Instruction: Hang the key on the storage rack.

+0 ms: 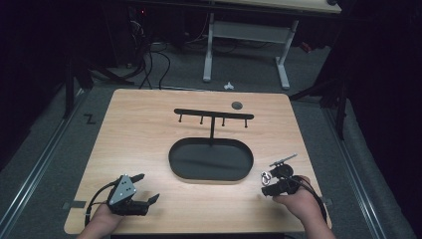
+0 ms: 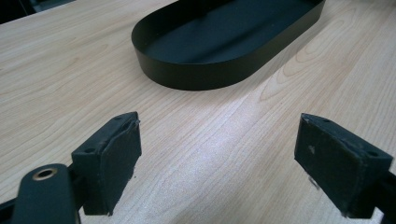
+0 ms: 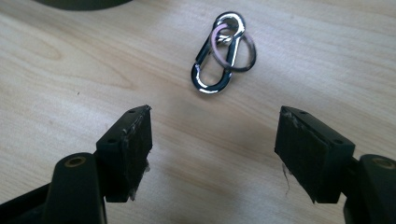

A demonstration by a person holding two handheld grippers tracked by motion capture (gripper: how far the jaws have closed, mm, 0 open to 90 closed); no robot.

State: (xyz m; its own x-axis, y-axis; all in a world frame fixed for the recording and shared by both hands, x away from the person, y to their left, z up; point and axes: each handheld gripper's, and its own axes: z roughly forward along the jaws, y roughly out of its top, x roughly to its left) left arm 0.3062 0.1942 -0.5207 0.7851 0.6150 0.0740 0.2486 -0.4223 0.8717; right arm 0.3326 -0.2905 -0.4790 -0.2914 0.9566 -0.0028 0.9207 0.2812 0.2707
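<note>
shiny silver metal, a small carabiner clip (image 3: 217,55) with a thin pinkish split ring (image 3: 233,49) looped through it, is lying flat on the pale wood-grain table (image 1: 144,129), near the right edge and just right of the black oval metal tray (image 1: 211,160). the right gripper (image 3: 212,154) is hovering low behind it with its jaws standing wide apart and nothing between them; the clip is sitting just ahead of the black pads (image 3: 135,149), a little nearer the right-hand one. the left gripper (image 2: 215,163) is resting over bare wood at the near left, its jaws also spread wide and gripping nothing, the tray's wall rising ahead of it.

the risk is sitting mostly in the pick. the clip is thin and lying flush on smooth wood, so pads closing too high are likely to be skating over it, and pads closing off-centre are likely to be nudging it sideways or spinning it. catching the loose ring alone would probably leave the carabiner dangling and swinging. if the clip is heading for the black t-shaped hook rack (image 1: 214,115) standing at the tray's far rim, a swinging piece is likely to be missing the small pegs and dropping into the tray, and a bump could be tipping the slender stand.
</note>
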